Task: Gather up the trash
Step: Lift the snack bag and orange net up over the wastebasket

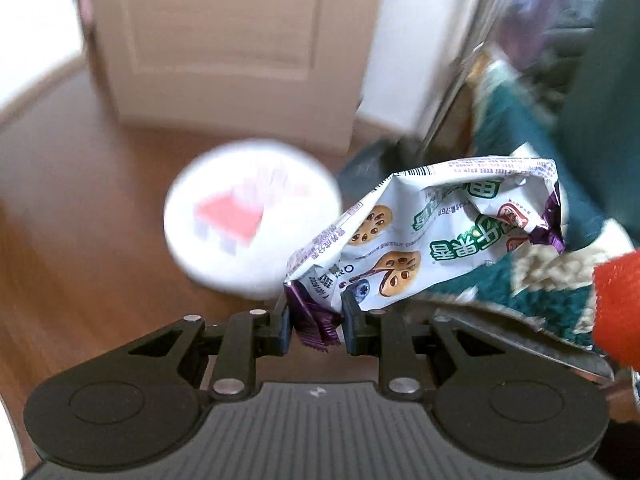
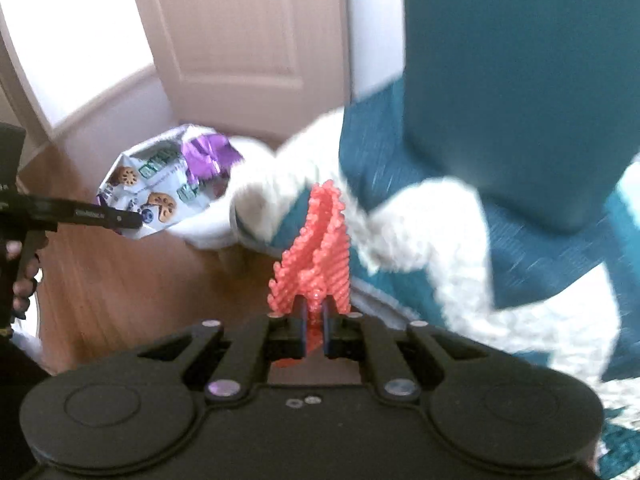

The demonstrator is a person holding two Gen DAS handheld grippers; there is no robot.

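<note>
wood floor [image 1: 80, 280], pale panelled door [image 1: 224, 40] at twelve o'clock.
one round white bin [image 1: 224, 256]; left gripper [image 1: 314, 324] clamps one crumpled cookie wrapper [image 1: 420, 236]; right gripper [image 2: 315, 330] pinches one coral knobbly piece [image 2: 320, 248].

A panelled door [image 1: 224, 32] stands behind wooden floor [image 1: 80, 220] and teal-white blanket [image 2: 460, 240].

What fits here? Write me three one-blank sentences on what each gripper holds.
The left gripper is shut on a crumpled ____ wrapper.
The right gripper pinches a bumpy ____-coloured piece.
Beyond the wrapper stands a round white bin on a ____ floor.

Missing words: cookie; coral; wooden
</note>
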